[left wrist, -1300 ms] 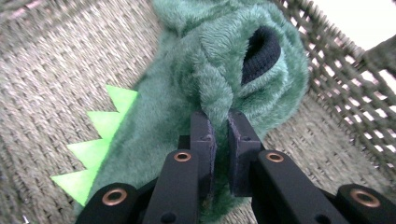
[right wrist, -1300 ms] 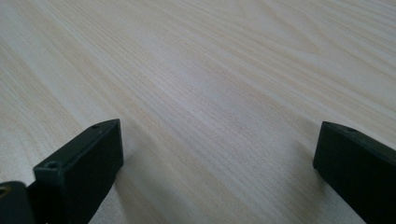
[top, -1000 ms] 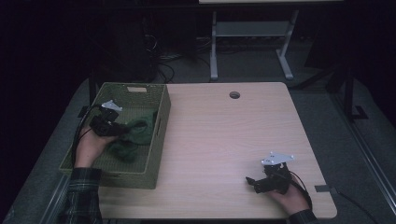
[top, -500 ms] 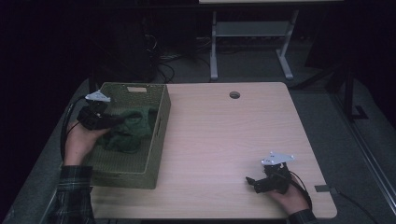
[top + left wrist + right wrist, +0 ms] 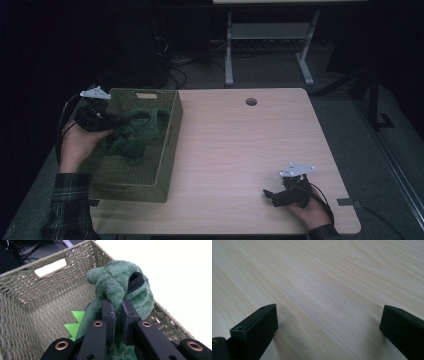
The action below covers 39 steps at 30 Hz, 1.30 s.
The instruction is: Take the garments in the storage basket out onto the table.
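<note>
From the high view, the left claw (image 5: 116,120) grips a green plush toy (image 5: 134,132) over the woven basket (image 5: 167,150); lifting out seems underway, and next it must clear the right rim toward open surface (image 5: 235,150). In the left claw view, the jaws pinch plush. In the right claw view, the right claw (image 5: 328,325) gapes wide, empty.

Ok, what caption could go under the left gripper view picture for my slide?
Left gripper pinching a green plush dinosaur above a woven basket.
</note>
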### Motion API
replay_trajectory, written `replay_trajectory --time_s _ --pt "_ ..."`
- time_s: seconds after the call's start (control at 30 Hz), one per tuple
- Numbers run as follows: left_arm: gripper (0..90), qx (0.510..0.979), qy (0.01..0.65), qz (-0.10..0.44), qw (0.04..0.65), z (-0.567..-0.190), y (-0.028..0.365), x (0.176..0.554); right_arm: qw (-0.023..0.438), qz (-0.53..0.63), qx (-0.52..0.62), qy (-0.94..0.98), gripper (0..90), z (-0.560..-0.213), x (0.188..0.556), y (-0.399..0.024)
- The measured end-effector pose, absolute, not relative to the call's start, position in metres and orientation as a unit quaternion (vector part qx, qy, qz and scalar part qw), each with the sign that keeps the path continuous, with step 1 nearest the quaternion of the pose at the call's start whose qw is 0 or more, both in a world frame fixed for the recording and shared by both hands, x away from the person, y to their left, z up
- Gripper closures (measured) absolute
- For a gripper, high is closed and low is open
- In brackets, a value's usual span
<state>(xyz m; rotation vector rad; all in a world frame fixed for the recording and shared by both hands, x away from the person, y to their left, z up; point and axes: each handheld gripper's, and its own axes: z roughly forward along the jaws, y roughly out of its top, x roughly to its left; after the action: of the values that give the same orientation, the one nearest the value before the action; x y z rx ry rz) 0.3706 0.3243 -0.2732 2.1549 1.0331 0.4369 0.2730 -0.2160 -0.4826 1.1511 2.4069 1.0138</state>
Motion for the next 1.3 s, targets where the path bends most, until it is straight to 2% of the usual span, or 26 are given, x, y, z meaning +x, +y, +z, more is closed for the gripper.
replay_trajectory --time_s 0.7,1.3 --pt "83.9 0.825 0.356 0.163 0.407 -0.223 0.296 0.364 0.143 0.352 0.399 0.834 1.2 -0.483 0.273 -0.216" --pt "83.8 0.840 0.290 0.135 0.438 -0.211 0.214 0.364 0.142 0.352 0.401 0.834 1.2 -0.482 0.273 -0.216"
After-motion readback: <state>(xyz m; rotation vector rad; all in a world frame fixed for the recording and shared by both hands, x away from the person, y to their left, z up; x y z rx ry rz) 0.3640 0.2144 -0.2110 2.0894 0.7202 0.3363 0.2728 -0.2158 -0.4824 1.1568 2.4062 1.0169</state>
